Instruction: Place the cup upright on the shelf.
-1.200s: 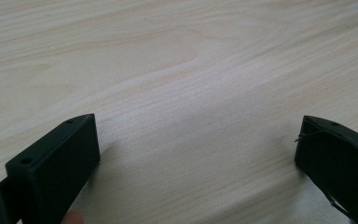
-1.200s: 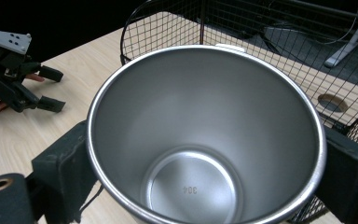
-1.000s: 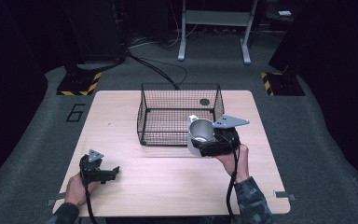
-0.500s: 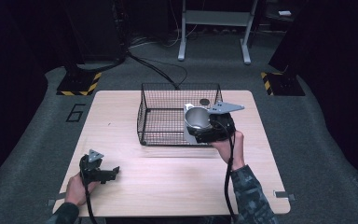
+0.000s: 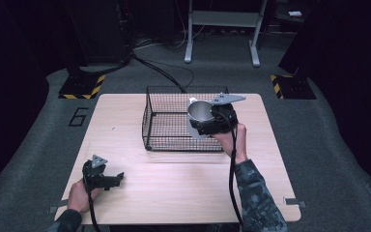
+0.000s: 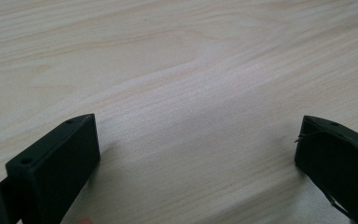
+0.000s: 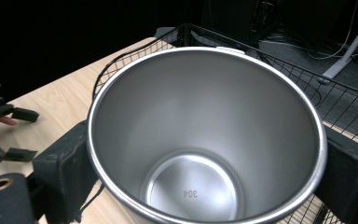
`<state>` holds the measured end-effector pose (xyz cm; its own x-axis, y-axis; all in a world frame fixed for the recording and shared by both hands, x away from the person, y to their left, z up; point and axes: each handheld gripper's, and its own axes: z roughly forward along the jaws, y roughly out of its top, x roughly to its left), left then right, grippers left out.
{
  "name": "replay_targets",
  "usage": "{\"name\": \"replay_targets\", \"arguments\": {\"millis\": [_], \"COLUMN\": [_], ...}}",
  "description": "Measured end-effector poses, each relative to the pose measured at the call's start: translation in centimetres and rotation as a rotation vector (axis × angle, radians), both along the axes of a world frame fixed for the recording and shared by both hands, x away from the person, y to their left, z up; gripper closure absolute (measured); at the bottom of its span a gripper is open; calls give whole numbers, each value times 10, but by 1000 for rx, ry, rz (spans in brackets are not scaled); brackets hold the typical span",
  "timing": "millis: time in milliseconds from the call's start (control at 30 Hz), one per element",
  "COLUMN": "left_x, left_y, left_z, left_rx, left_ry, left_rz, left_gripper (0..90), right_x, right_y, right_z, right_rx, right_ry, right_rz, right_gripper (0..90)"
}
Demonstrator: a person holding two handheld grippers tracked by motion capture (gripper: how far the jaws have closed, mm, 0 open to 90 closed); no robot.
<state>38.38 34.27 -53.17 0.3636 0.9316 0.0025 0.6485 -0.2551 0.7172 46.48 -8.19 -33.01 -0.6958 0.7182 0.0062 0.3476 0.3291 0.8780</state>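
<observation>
The right gripper (image 5: 206, 122) squeezes a shiny metal cup (image 5: 199, 112), mouth up, just above the right front side of the wire basket (image 5: 164, 126), while the left gripper (image 5: 107, 180) rests wide open and empty near the table's (image 5: 183, 183) front left corner.

Steel cup (image 5: 199, 117), plain brushed metal, open and empty, "304" stamped on inner base. Clamped between the jaws of the right gripper (image 5: 207, 122), held in the air over the near right part of the black wire basket (image 5: 170, 121). Mouth tilted up and toward the left. Basket stands mid-counter (image 5: 183, 179), far side.
</observation>
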Motion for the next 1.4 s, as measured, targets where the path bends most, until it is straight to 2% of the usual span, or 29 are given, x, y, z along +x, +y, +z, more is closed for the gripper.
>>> {"name": "replay_targets", "arguments": {"millis": [200, 233, 433, 900, 1000, 1300, 1400], "left_x": [0, 0, 0, 0, 0, 0, 1], "left_y": [0, 0, 0, 0, 0, 0, 0], "left_z": [0, 0, 0, 0, 0, 0, 0], "left_rx": [2, 0, 1, 3, 2, 2, 4], "left_ry": [-1, 1, -3, -8, -4, -3, -8], "left_rz": [0, 0, 0, 3, 1, 0, 2], "left_gripper": [0, 0, 0, 0, 0, 0, 0], "right_x": [11, 17, 28, 69, 76, 93, 99], "right_y": [3, 4, 6, 17, 20, 27, 29], "right_z": [-2, -4, -8, -33, -39, -55, -62], "right_rx": [-5, -5, -5, -27, -17, -40, -44], "right_ry": [2, 9, 26, 95, 119, 157, 186], "right_rz": [-8, -14, -23, -61, -71, -86, -99], "right_gripper": [68, 68, 68, 68, 68, 68, 67]}}
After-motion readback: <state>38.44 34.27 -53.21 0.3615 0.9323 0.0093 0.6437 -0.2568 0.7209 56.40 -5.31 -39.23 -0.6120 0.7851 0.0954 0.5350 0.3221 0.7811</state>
